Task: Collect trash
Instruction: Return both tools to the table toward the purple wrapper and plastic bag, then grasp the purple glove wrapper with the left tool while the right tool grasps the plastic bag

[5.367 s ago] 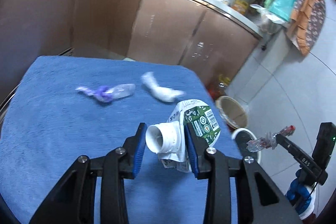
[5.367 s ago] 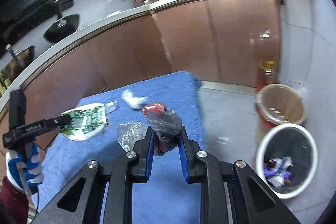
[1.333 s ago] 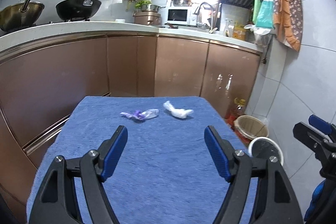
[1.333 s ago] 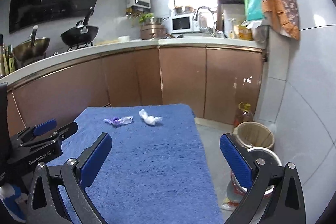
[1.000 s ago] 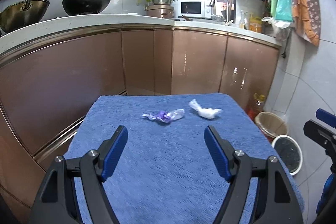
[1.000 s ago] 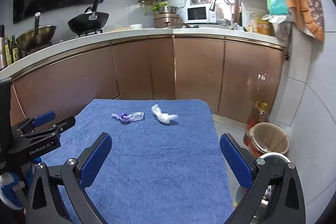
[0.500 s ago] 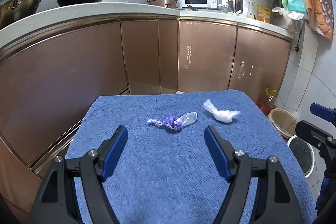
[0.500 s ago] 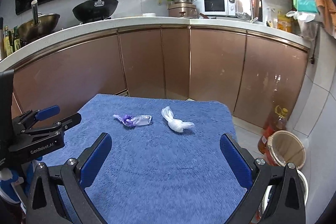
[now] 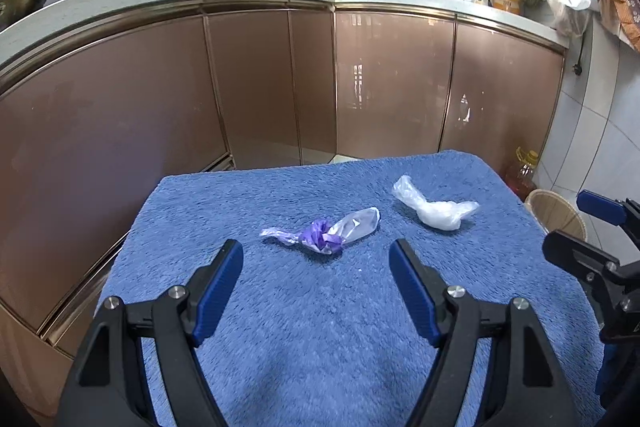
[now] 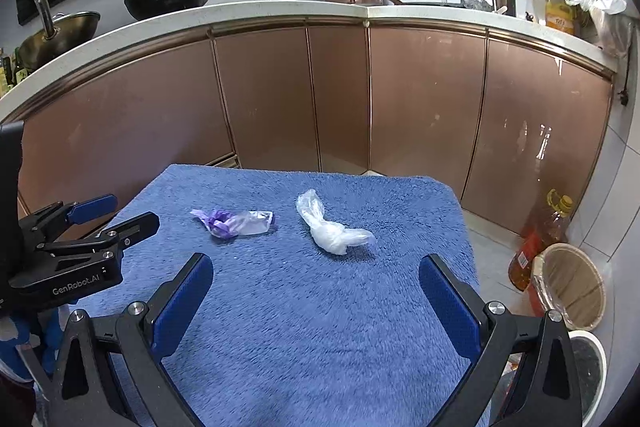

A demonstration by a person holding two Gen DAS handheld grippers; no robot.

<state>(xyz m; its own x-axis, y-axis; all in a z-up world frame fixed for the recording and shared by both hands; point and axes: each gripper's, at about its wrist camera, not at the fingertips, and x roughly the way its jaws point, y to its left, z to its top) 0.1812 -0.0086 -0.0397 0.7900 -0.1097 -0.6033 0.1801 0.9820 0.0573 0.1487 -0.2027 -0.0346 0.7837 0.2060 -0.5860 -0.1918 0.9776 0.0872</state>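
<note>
Kitchen scene seen from two handheld grippers, both aimed at a table covered with a blue towel [image 9: 320, 327]. Brown cabinet fronts fill the far side.

Left gripper [image 9: 316, 259] has its blue-padded jaws spread wide with nothing between them. Right gripper [image 10: 316, 273] is also spread wide and empty. A few seconds earlier each one carried a piece of trash, a crushed carton in the left and a knotted plastic bag in the right. Both of those are now gone from the jaws, so that pair has most likely been dropped off.

Since a second ago both grippers have come closer to the table and tilted lower, and the two remaining pieces now look larger in both views. A purple and clear plastic wrapper [image 9: 324, 231] lies on the towel just beyond the left gripper's tips, roughly centred between them. A crumpled white plastic bag [image 10: 332, 227] lies to its right, nearer the far right corner of the towel and ahead of the right gripper. The two pieces are near each other but not touching.

On the floor to the right of the table stand a woven basket [image 10: 572, 287] and, nearer, a white-rimmed bin [image 10: 592, 355], next to an oil bottle [image 10: 540, 239].

Judging from this, a second round of pickups is beginning, one piece per gripper, and these look like the last items on the table.
</note>
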